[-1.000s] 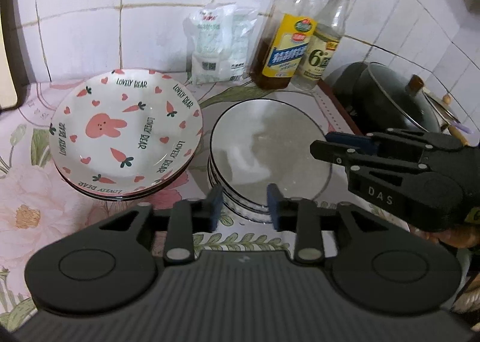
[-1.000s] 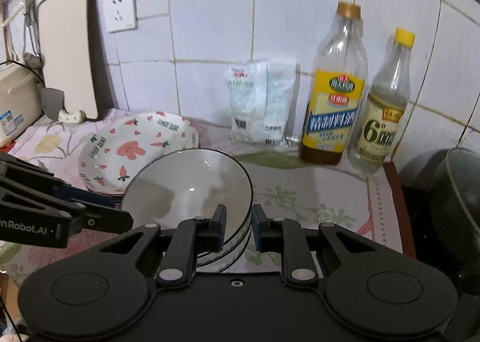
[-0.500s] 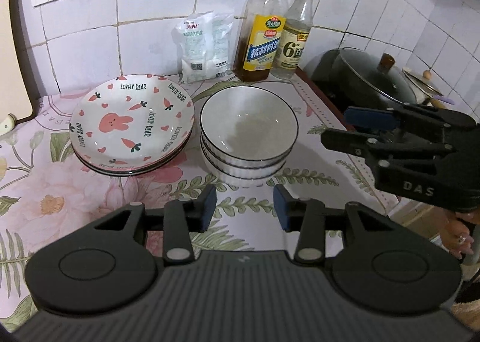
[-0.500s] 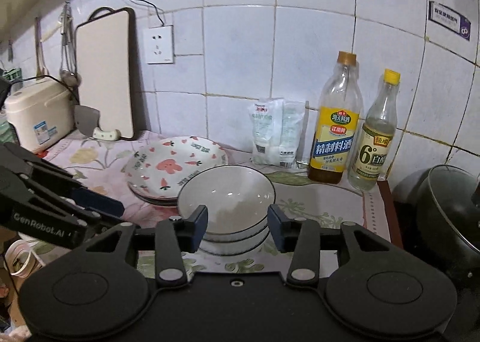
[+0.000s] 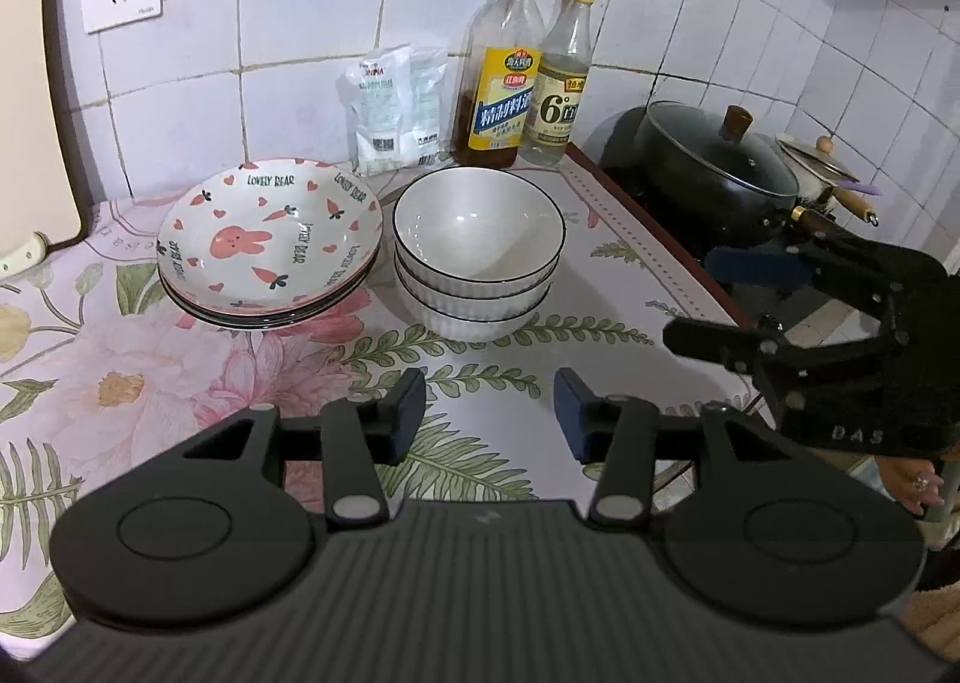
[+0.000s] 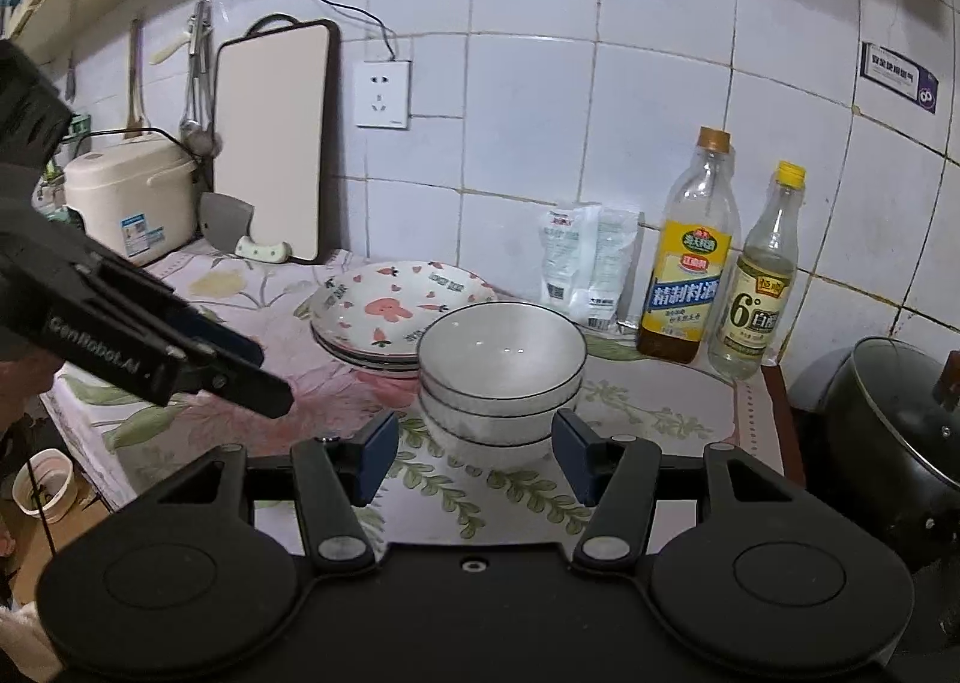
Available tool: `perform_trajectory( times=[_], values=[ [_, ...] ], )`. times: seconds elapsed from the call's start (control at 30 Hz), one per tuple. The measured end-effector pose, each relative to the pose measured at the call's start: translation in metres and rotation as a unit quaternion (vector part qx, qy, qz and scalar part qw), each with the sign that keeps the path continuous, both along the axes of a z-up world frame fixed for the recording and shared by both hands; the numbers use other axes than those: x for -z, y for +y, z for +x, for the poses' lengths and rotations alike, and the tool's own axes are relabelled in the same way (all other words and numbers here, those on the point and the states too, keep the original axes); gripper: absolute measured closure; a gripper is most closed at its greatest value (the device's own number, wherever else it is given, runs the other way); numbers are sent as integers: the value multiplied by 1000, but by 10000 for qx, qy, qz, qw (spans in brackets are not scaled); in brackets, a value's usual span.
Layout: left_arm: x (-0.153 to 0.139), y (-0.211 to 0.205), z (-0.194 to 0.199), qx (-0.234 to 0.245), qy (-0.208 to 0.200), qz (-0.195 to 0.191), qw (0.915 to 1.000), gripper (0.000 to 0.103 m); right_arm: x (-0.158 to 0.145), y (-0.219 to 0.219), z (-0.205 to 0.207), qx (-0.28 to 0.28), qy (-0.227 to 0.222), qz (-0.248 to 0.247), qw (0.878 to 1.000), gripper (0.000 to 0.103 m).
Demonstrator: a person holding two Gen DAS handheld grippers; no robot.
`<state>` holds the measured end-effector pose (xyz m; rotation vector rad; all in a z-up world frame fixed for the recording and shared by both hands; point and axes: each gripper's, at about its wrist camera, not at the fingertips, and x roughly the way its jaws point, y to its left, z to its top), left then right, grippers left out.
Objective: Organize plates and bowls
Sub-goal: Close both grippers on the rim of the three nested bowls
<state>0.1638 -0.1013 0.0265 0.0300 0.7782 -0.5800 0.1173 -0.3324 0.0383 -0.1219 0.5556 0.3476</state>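
Note:
A stack of three white bowls with dark rims (image 5: 478,257) (image 6: 501,377) stands on the flowered counter. Just left of it sits a stack of rabbit-and-carrot plates (image 5: 270,242) (image 6: 399,311), close beside the bowls. My left gripper (image 5: 489,413) hangs over the counter short of the bowls, its jaws opening with nothing between them. My right gripper (image 6: 474,458) is also back from the bowls, jaws opening and empty. Each gripper shows in the other's view: the right one (image 5: 714,299) at the right, the left one (image 6: 255,371) at the left.
Two bottles (image 5: 498,65) (image 5: 561,77) and a white packet (image 5: 396,107) line the tiled wall. A lidded black pot (image 5: 714,173) sits on the stove at right. A cutting board (image 6: 270,143), cleaver and rice cooker (image 6: 129,197) stand at far left. A hand (image 5: 915,482) shows low right.
Both grippers have pulled back and up from the dishes, which now look smaller. The right gripper's jaws, nearly shut a second ago at the bowl rim, have spread; the left's widened too.

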Motion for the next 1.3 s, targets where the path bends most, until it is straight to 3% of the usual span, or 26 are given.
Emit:
perform_trajectory(
  times=[0.3,0.6,0.83,0.93,1.03,1.13,1.3],
  values=[
    [15,-5,-7,-95,-277,102,9995,53,26,5,-16,-81,-16,276,9996,35],
    [43,-8,-1,-276,-642,93,9975,47,72,1,2,-7,172,398,9991,32],
    [59,-7,9,-422,-917,-324,9944,39,98,-8,27,202,369,458,9981,32],
    [65,-9,13,-536,-1103,-469,9913,33,105,-11,40,147,457,465,9978,27],
    [70,-11,21,-604,-1035,-758,9899,28,112,-11,52,96,480,442,9978,16],
    [76,-12,34,-705,-854,-1013,9887,24,115,-10,63,72,467,473,9978,15],
    [86,-13,63,-947,-336,-1501,9836,19,118,-10,82,4,395,564,9976,4]
  ],
)
